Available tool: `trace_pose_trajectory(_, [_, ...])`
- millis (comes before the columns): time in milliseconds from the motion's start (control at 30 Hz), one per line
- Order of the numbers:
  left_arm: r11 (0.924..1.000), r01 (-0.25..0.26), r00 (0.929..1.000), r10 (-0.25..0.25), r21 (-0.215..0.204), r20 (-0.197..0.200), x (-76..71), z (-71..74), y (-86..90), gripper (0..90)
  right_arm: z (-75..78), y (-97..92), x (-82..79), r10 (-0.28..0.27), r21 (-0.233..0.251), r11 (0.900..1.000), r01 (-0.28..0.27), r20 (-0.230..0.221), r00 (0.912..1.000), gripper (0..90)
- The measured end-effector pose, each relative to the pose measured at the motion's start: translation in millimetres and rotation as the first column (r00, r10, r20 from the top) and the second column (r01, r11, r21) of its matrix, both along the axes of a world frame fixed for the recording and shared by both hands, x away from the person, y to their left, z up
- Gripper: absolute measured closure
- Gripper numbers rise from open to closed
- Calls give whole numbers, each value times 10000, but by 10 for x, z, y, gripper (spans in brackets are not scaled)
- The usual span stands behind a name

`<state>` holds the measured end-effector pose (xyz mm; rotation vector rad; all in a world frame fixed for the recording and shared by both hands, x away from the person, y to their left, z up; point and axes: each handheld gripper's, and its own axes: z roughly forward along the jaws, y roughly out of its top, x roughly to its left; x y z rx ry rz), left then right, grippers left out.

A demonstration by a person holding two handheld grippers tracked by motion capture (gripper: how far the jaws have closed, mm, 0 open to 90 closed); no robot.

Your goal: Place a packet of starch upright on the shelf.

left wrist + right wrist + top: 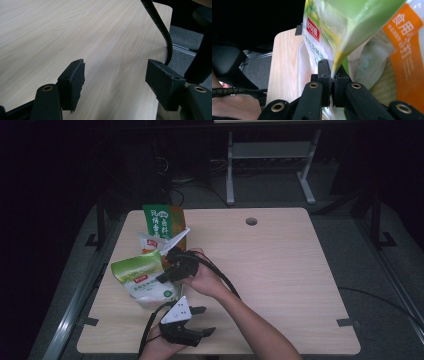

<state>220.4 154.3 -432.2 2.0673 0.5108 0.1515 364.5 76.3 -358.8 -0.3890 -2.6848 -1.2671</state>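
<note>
From the high view, the green pouch sits near the left edge of the table, and everything else is placed from it. Just behind it lean a white-and-orange bag and, further back, a tall green-and-orange bag, so the three crowd one corner. The right gripper reaches across to the pouch's right side and meets its edge, probably to lift or steady it. The left gripper lies in front of the pouch near the table's front edge, apart from it, apparently waiting. To the right of the pouch the tabletop is wide and bare, which gives plenty of room to carry it that way; its left has little margin before the table's edge.

In the left gripper view, the left gripper has its jaws spread wide with nothing between them, over bare wood. The right gripper's cable curves past near the table's far corner.

In the right gripper view, the right gripper is pressed together on a folded corner of the green pouch, pinching thin film only, a grip that may slip. The white-and-orange bag sits close beside the pouch.
</note>
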Motion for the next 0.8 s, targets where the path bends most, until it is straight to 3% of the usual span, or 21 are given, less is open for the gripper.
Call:
trace_pose_trajectory(300, [10000, -51, 10000, 51, 35, 30, 21, -12, -8, 306, -91, -124, 12, -51, -181, 9998, 46, -255, 9997, 868])
trace_pose_trajectory(433, [9999, -121, 9999, 121, 34, -3, 27, -11, -2, 302, -72, -127, 0, -75, -90, 9999, 74, -188, 9998, 830])
trace_pose_trajectory(633, [9998, -194, 9998, 194, 44, -62, 41, -7, 10, 297, -72, -133, 6, -24, -63, 10000, 22, -210, 9998, 867])
trace_pose_trajectory(800, [9997, -216, 9998, 217, 94, -52, 47, -6, 10, 291, -64, -146, -1, -29, -54, 10000, 28, -208, 9998, 826])
